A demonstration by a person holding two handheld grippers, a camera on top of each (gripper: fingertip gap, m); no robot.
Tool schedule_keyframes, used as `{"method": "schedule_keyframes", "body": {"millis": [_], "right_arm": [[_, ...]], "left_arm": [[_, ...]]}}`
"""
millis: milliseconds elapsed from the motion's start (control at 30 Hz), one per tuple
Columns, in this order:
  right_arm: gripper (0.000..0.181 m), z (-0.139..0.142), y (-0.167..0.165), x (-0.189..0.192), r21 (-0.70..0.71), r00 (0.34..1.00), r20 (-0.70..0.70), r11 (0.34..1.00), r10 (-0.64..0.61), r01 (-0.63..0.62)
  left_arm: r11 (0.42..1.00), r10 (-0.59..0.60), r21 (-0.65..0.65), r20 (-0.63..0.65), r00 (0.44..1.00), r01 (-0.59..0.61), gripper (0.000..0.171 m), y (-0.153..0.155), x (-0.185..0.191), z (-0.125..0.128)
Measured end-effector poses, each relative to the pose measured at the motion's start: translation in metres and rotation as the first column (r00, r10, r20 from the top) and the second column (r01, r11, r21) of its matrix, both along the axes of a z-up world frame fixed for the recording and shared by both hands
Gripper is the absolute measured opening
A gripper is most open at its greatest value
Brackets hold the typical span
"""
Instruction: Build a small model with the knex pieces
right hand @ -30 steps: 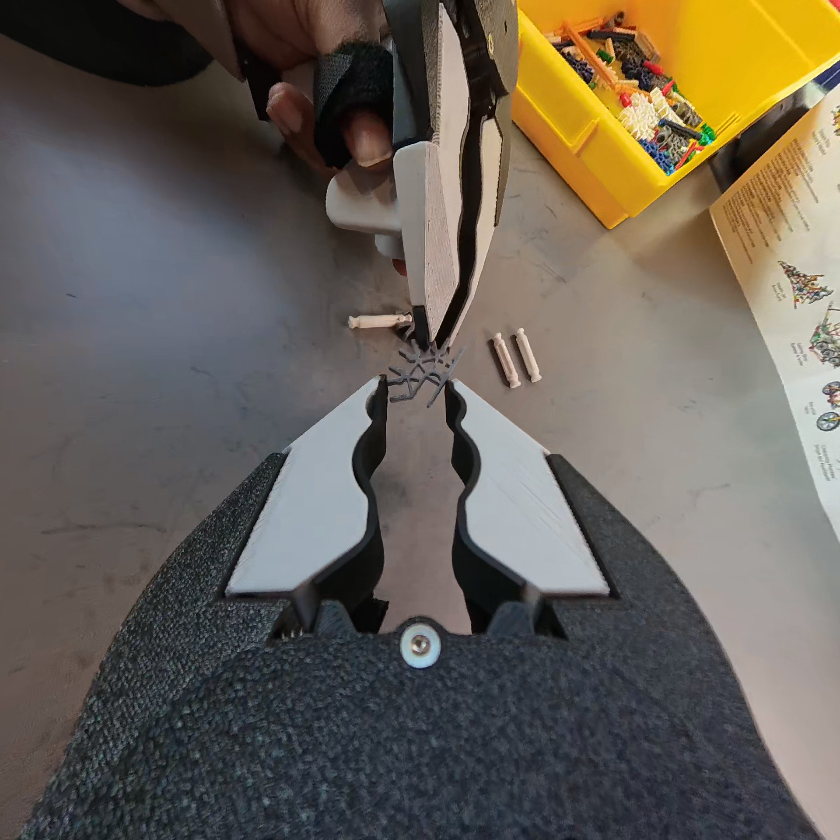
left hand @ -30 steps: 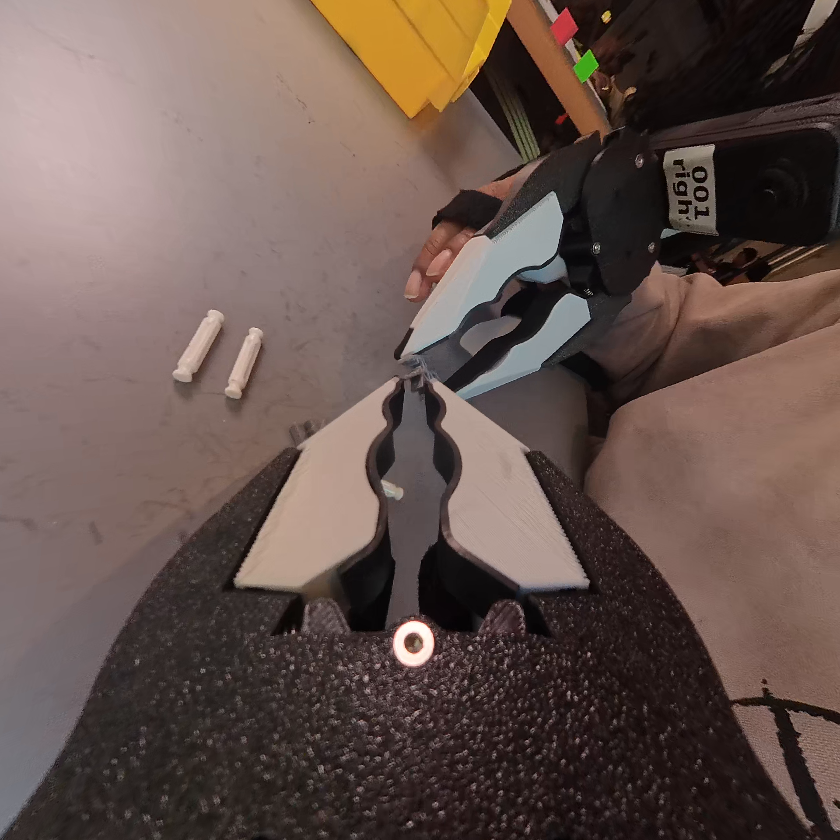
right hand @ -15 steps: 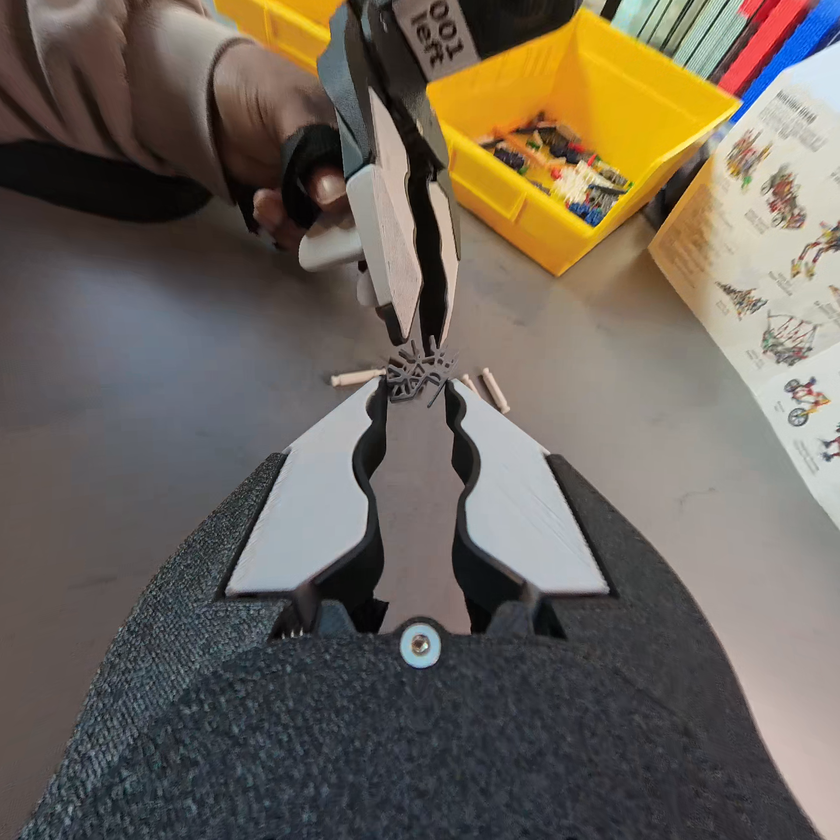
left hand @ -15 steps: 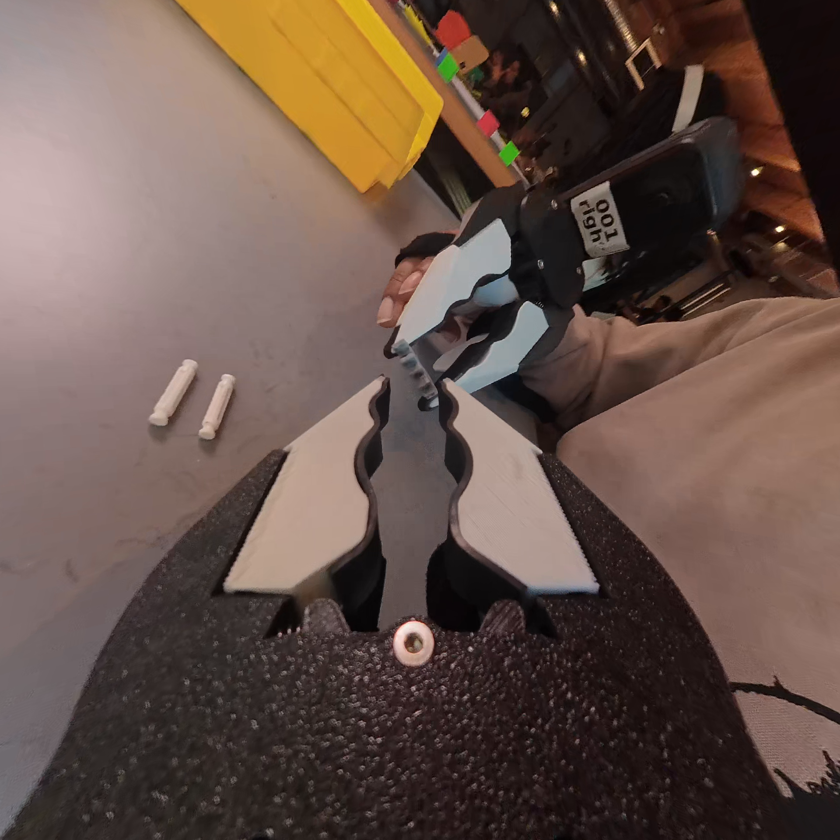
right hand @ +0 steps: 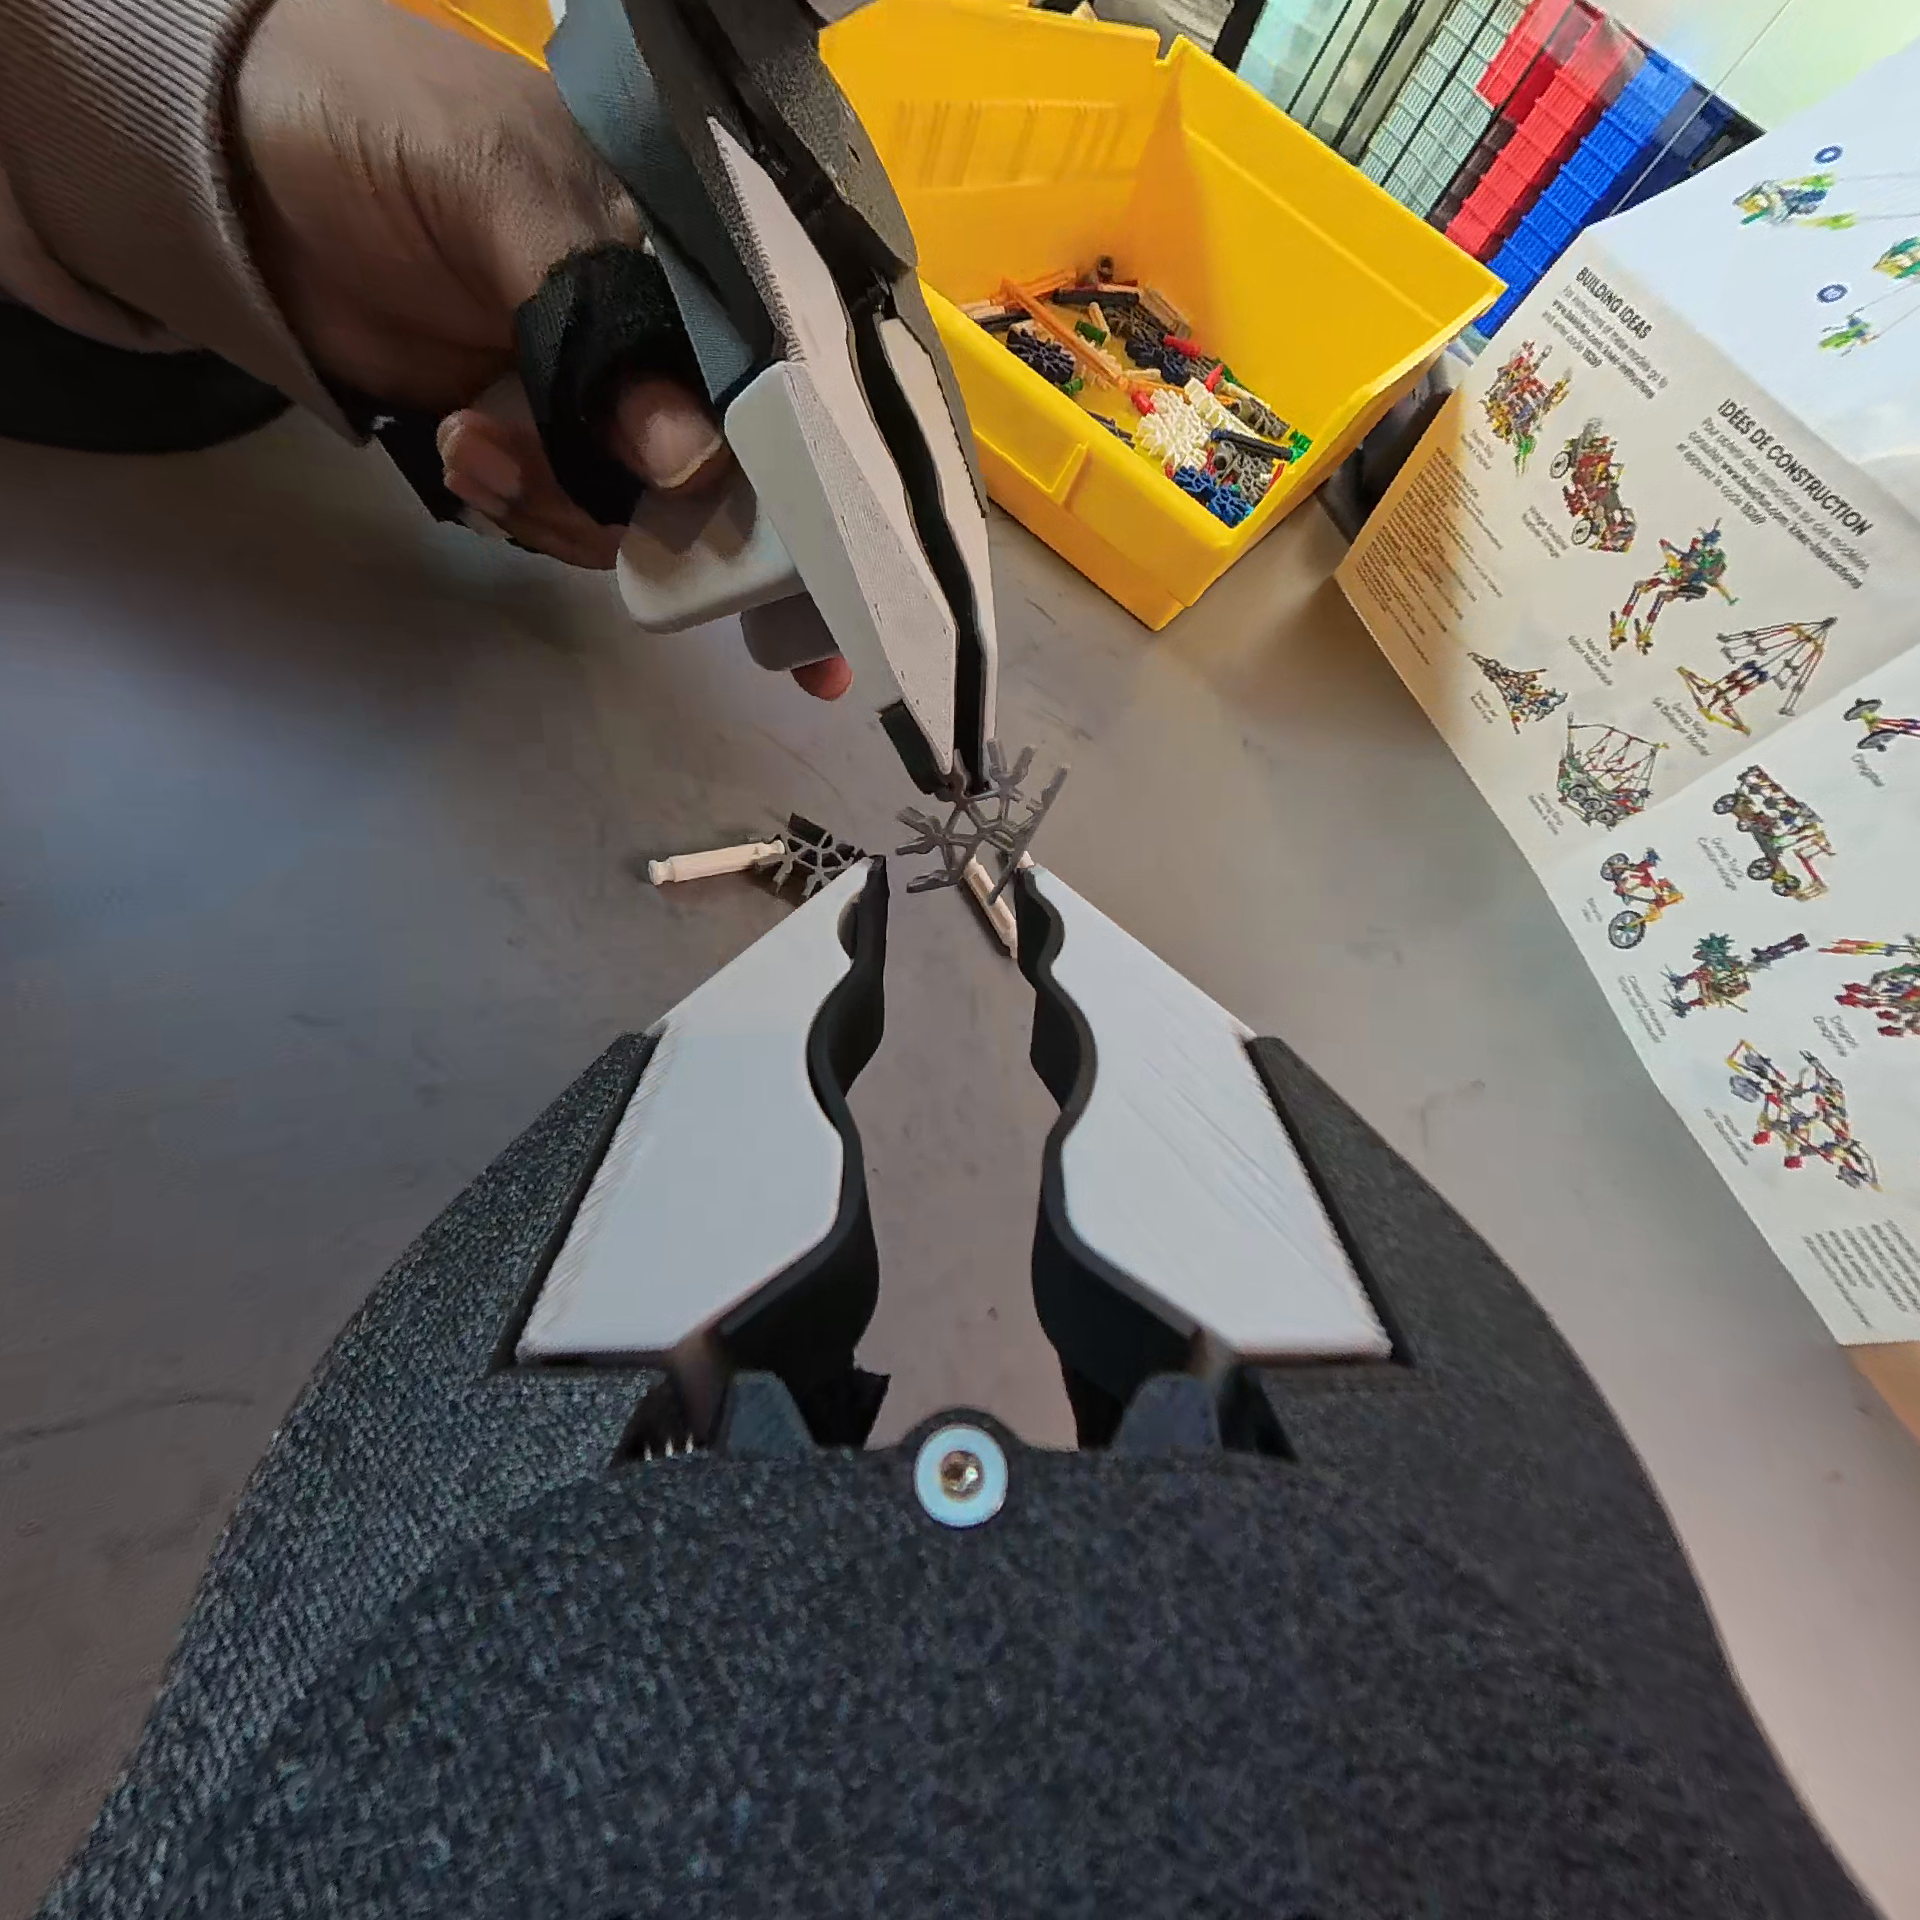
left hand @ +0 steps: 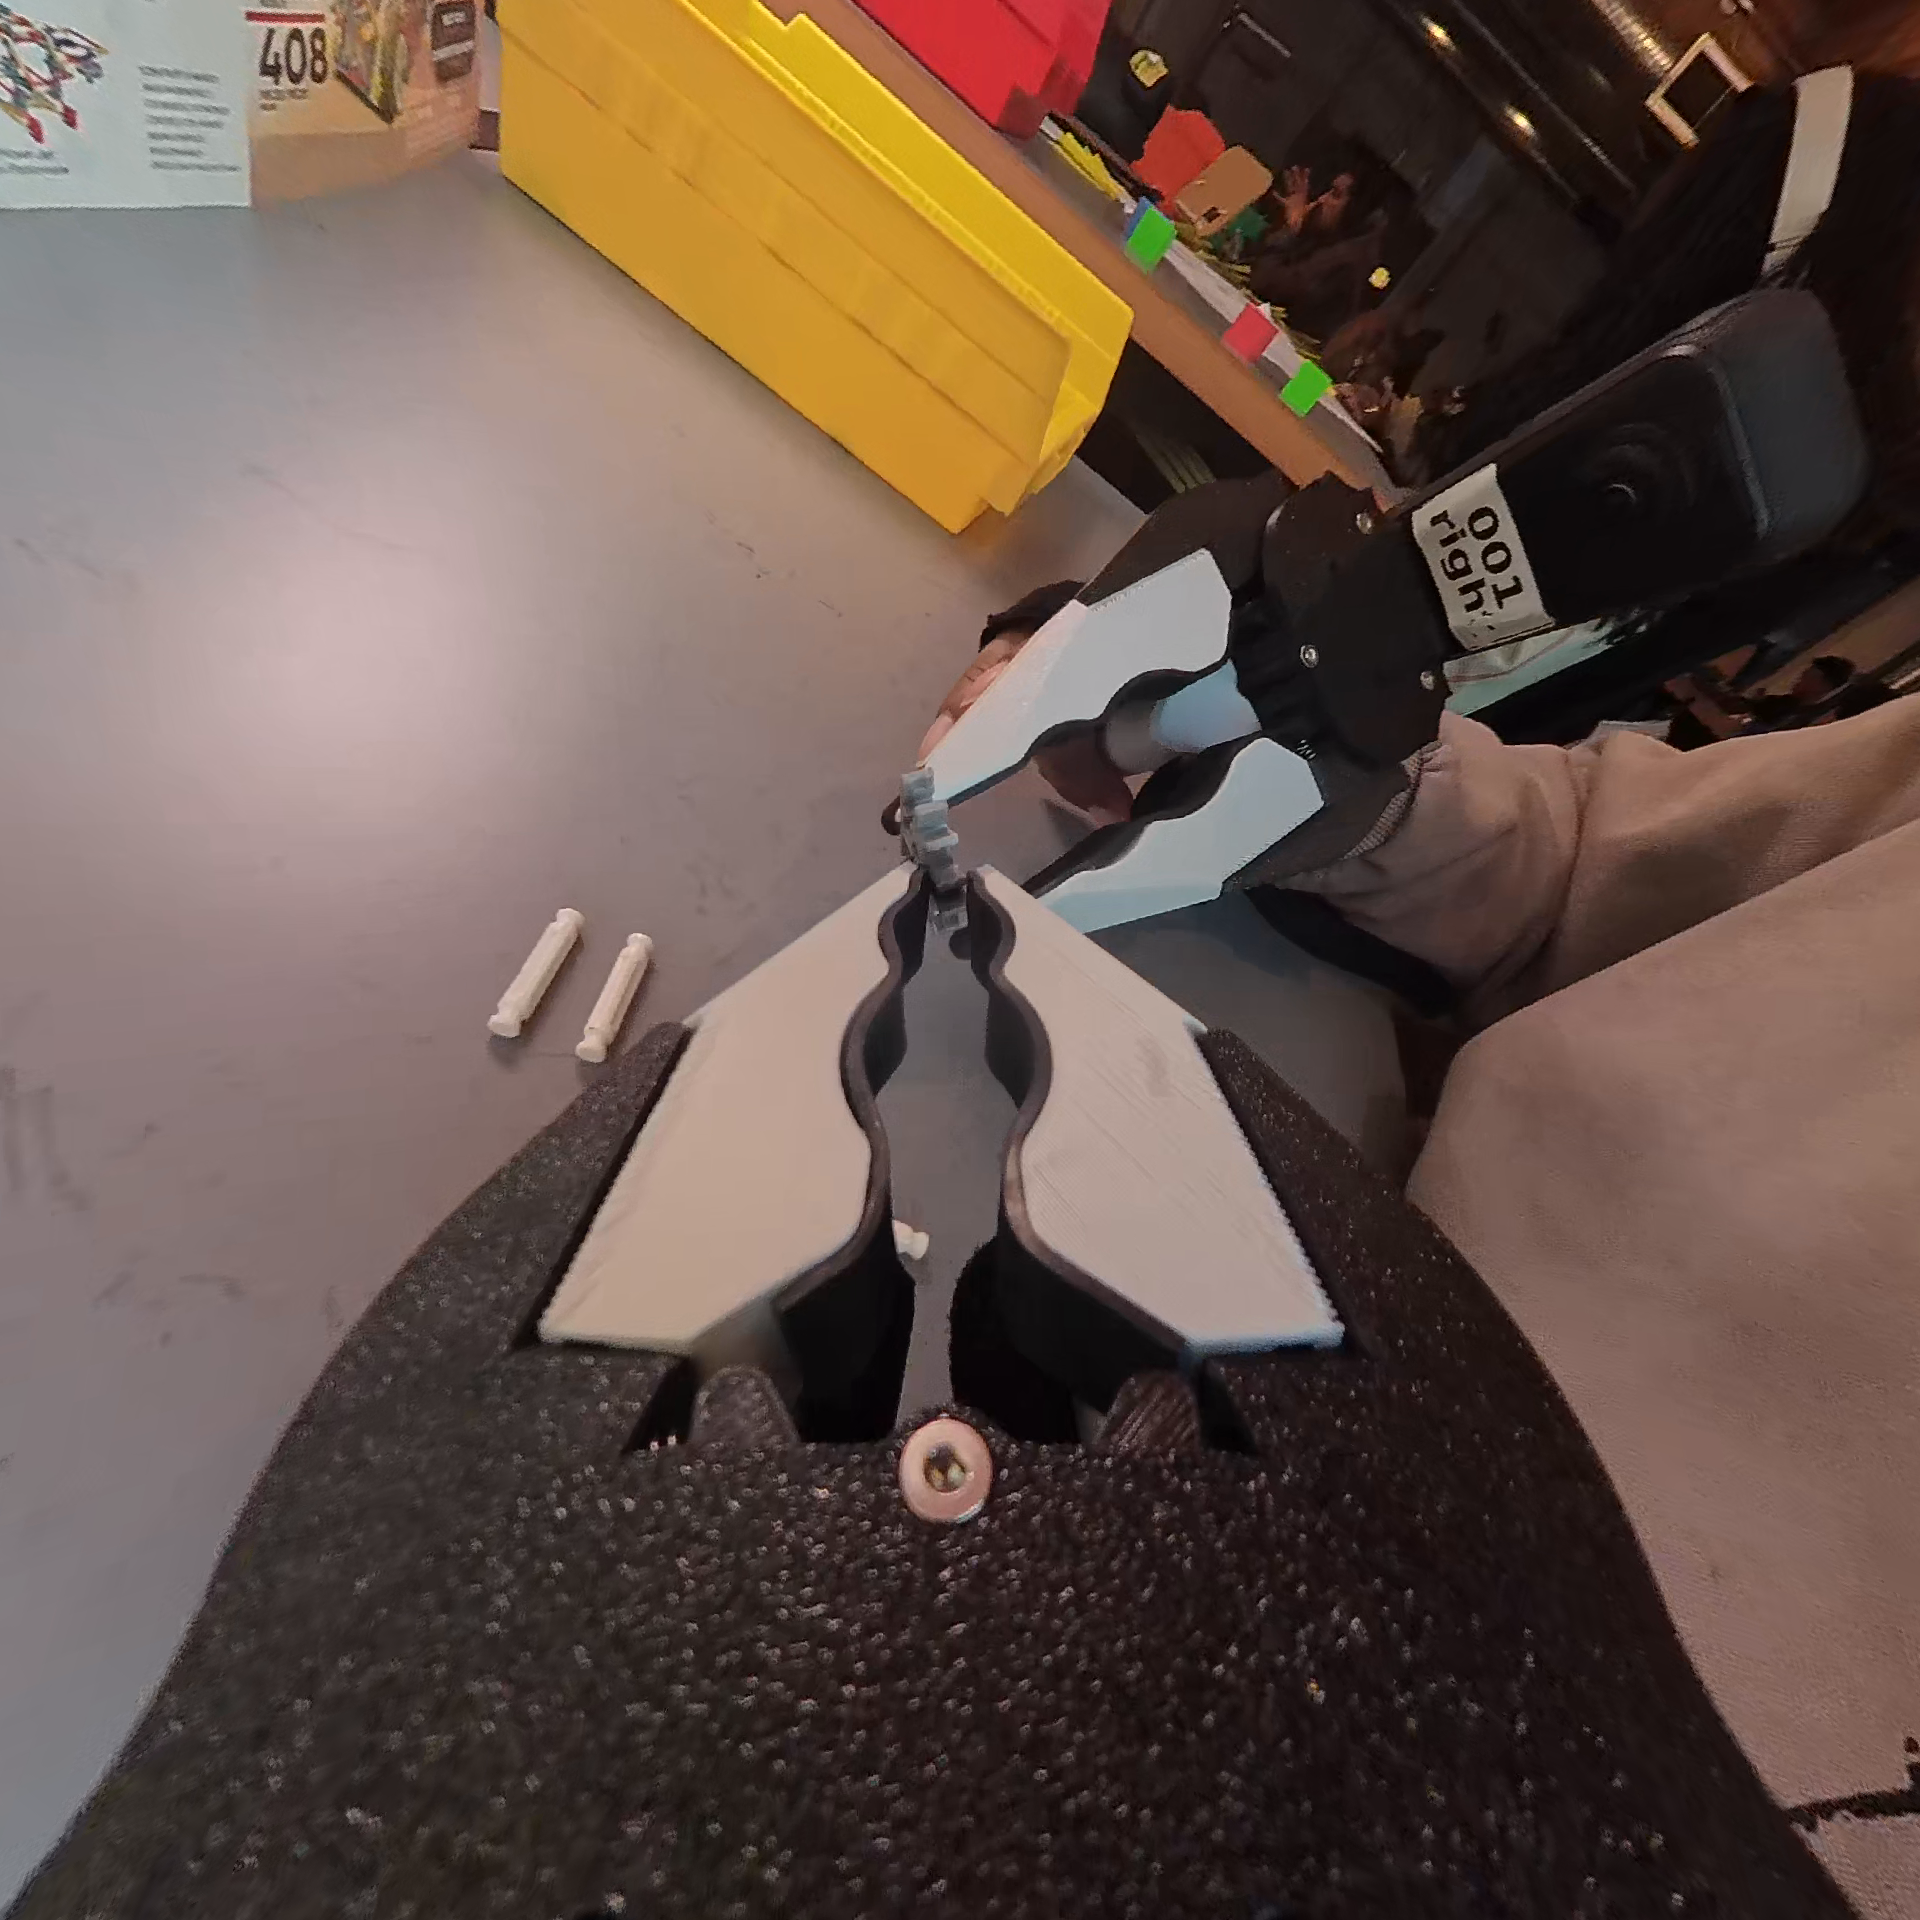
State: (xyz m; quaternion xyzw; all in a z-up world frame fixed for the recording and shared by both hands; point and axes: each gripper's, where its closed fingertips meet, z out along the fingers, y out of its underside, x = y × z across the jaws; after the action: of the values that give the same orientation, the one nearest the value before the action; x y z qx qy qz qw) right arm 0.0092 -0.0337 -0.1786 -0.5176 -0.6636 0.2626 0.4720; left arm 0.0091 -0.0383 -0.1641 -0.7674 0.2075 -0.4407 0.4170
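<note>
My left gripper (left hand: pixel 943 899) is shut on a grey snowflake-shaped connector (left hand: pixel 928 831), pinching its edge above the grey table (left hand: pixel 364 623). In the right wrist view the left gripper (right hand: pixel 951 769) comes down from above with the connector (right hand: pixel 977 826) hanging at its tips. My right gripper (right hand: pixel 951 878) is open, its tips just short of the connector. In the left wrist view the right gripper (left hand: pixel 982 844) is open and its upper finger touches the connector's top.
Two white rods (left hand: pixel 535 971) lie side by side on the table. A white rod (right hand: pixel 717 862) plugged into a black connector (right hand: pixel 816 852) lies left of my right fingertips. A yellow bin (right hand: pixel 1351 260) holds several pieces. An instruction sheet (right hand: pixel 1714 675) lies at the right. Only a small space, under 4 cm, lies between the two pairs of fingers. My right tips are roughly 7 cm from the white rod (right hand: pixel 717 862).
Half a second ago my left jaws stood apart around the connector; now they pinch it. Both grippers have tilted and lifted, so more of the bin and sheet shows.
</note>
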Motion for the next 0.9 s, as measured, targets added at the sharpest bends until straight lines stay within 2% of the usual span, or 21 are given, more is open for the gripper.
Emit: {"method": "schedule_keyframes", "body": {"millis": [133,233,333,433,533,633,733,833,900], "right_arm": [[0.024,0.01,0.004,0.0,-0.052,0.998,-0.045,0.998,-0.032,0.03],[0.033,0.007,-0.004,-0.003,-0.197,0.999,-0.049,0.98,-0.021,0.011],[0.053,0.005,-0.009,-0.006,-0.349,0.999,-0.045,0.937,-0.012,-0.004],[0.061,0.01,-0.015,-0.007,-0.503,0.997,-0.077,0.863,-0.003,-0.037],[0.06,0.017,-0.015,-0.006,-0.604,0.992,-0.123,0.794,-0.012,-0.066],[0.053,0.025,-0.015,-0.006,-0.728,0.981,-0.188,0.676,-0.037,-0.114],[0.041,0.033,-0.018,-0.007,-0.837,0.967,-0.251,0.512,-0.043,-0.195],[0.027,0.045,-0.016,-0.004,-0.891,0.94,-0.333,0.351,-0.072,-0.289],[0.021,0.056,-0.011,0.001,-0.903,0.916,-0.389,0.237,-0.099,-0.358]], "left_arm": [[0.997,0.071,0.035,-0.073,0.995,-0.069,0.007,0.008,-0.01,-0.004],[0.99,0.095,0.121,-0.179,0.979,-0.074,0.007,0.009,-0.01,-0.006],[0.967,0.122,0.254,-0.32,0.94,-0.039,0.007,0.007,-0.006,-0.006],[0.922,0.181,0.387,-0.44,0.879,0.003,0.007,0.007,-0.004,-0.004],[0.874,0.219,0.482,-0.495,0.841,0.056,0.007,0.005,-0.001,0.0],[0.811,0.248,0.574,-0.512,0.822,0.113,0.007,0.001,0.004,0.008],[0.746,0.287,0.65,-0.513,0.809,0.147,0.007,-0.004,0.009,0.018],[0.678,0.317,0.715,-0.492,0.811,0.169,0.008,-0.009,0.013,0.03],[0.633,0.345,0.748,-0.503,0.792,0.2,0.008,-0.012,0.013,0.034]]}}
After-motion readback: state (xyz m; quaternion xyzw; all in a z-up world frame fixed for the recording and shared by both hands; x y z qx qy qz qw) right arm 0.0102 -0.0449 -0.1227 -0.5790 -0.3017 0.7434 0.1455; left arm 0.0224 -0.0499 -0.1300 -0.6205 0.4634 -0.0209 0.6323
